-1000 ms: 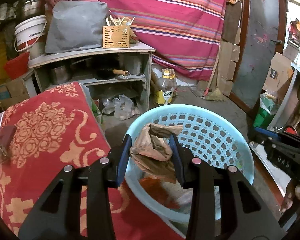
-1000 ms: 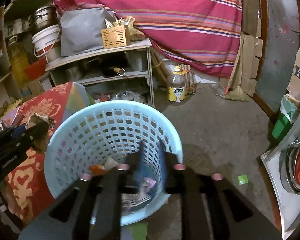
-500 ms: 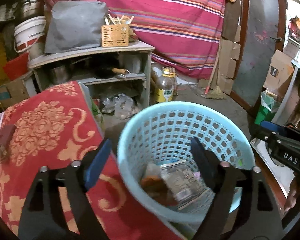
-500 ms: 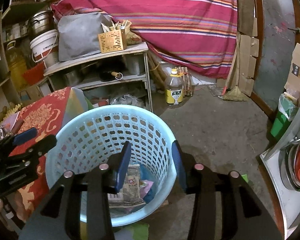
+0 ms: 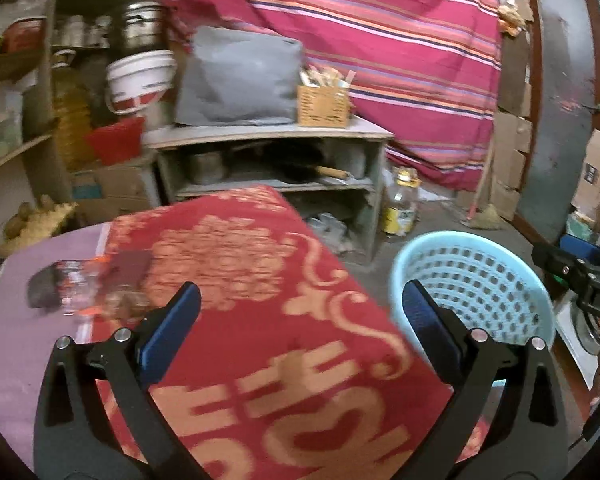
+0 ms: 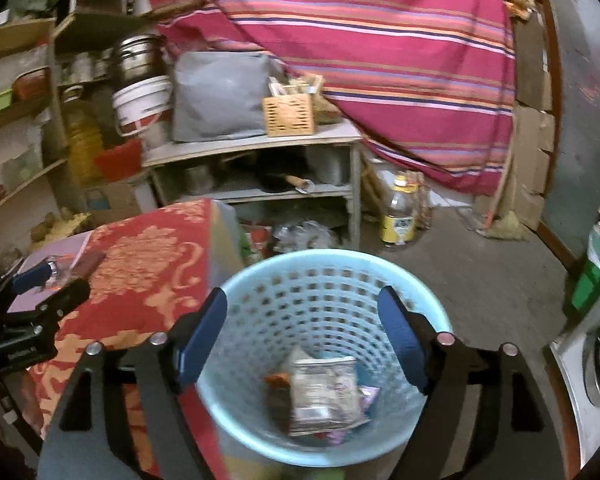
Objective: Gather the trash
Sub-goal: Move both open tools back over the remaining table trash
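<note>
A light blue plastic basket [image 6: 332,256] stands on the floor beside the table's red patterned cloth [image 5: 284,320]. Wrappers and a crumpled packet [image 6: 324,392] lie at its bottom. My right gripper [image 6: 302,304] hovers above the basket's mouth, its jaws opening and nothing between them. My left gripper [image 5: 300,300] hangs over the red cloth, jaws opening wide and empty, with the basket [image 5: 476,240] to its right. A clear plastic bottle and dark wrappers [image 5: 76,284] lie on the table's far left part.
A grey shelf unit [image 5: 268,136] with pots, a wooden holder and a grey bag stands behind the table. An oil bottle [image 6: 398,216] sits on the concrete floor. A striped cloth hangs behind, with cardboard boxes and a broom at the right.
Both grippers let go of their trash into the basket and opened. The left one swung left over the table; the right one drew back and rose above the basket.
</note>
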Available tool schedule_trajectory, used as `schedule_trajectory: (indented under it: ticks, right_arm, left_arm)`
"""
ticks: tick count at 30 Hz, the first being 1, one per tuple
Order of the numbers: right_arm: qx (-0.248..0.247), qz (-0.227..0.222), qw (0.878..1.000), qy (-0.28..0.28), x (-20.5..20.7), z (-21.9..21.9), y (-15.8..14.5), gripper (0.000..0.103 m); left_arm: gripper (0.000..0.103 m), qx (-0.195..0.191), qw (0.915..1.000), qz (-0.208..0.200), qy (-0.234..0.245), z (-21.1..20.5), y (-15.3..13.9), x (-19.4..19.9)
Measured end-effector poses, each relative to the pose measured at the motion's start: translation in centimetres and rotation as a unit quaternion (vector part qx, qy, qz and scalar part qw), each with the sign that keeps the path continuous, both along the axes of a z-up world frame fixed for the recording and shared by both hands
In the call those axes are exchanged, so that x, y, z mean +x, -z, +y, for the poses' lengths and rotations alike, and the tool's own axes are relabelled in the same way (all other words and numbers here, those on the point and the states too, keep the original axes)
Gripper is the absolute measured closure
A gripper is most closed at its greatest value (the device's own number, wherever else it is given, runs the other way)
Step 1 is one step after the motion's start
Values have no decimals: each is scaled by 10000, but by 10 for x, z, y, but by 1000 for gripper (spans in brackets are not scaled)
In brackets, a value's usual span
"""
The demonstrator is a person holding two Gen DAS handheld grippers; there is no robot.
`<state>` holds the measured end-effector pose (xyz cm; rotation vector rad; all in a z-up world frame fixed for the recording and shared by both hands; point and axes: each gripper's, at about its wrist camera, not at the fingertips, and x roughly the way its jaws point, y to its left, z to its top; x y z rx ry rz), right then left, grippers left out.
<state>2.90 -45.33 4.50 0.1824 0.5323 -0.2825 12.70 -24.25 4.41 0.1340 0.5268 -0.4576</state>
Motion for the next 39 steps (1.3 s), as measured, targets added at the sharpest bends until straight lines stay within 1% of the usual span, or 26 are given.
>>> schedule_trajectory:
  ticks: [3,5,10,15,18,22,26,32,37,39]
  right_arm:
    - [-63,0,9998,-200,10,24,-2,25]
    - [-112,-13,9995,-308,16,40,-4,19]
    - [-212,-13,9983,-549,30,76,-6,18]
    - [-357,-7,9961,-802,47,116,-7,17]
    - [-405,-19,9949,-923,56,133,-8,16]
    - [-512,-26,9926,-1105,68,160,-8,16]
    - [-519,-22,9912,-1215,78,179,-5,15]
    - [-452,103,9901,-1325,99,205,7,15]
    - [-711,246,9863,-1470,121,229,17,15]
    - [-774,332,9850,-1503,132,235,20,15]
  left_arm:
    - [6,53,9996,-78,-247,29,-4,3]
    - [6,55,9990,-98,-423,49,-6,5]
    - [6,40,9964,-142,-834,104,-13,11]
    - [5,82,9927,-236,-1180,149,-17,14]
    - [6,116,9904,-244,-1356,172,-17,19]
    - [5,210,9868,-295,-1581,199,-17,19]
    - [5,186,9843,-212,-1741,224,-12,21]
    - [5,195,9802,-47,-1971,258,-1,28]
    - [5,210,9755,108,-2187,280,8,46]
    - [5,149,9744,155,-2240,285,8,54]
